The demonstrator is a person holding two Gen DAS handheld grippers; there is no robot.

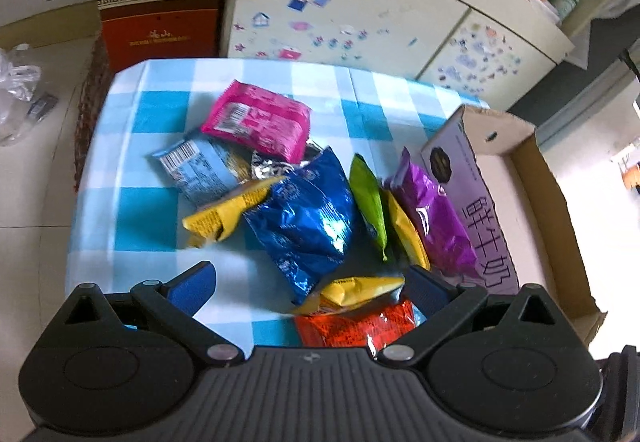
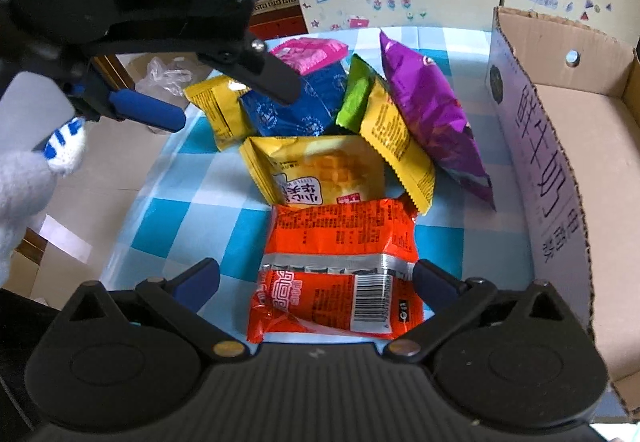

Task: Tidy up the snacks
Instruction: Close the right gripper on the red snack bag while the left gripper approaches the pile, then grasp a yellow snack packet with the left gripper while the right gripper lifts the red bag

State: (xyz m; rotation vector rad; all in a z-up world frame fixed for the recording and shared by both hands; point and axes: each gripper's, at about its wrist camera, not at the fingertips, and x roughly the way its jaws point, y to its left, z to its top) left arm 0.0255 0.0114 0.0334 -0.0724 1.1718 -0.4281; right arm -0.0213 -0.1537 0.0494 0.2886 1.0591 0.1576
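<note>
An orange snack packet is seen low in the right wrist frame, lying on the checked worktop between the spread fingers of the right gripper. The left gripper, upper left, is likewise held wide and empty above the pile. The packet is judged light, crinkly and slippery, best pinched across its flat sides.

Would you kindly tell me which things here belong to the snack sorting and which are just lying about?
For the job:
orange packet
yellow waffle packet
blue bag
purple bag
pink packet
cardboard box

Lying about:
red carton
clear plastic bag
stickered cabinet
</note>
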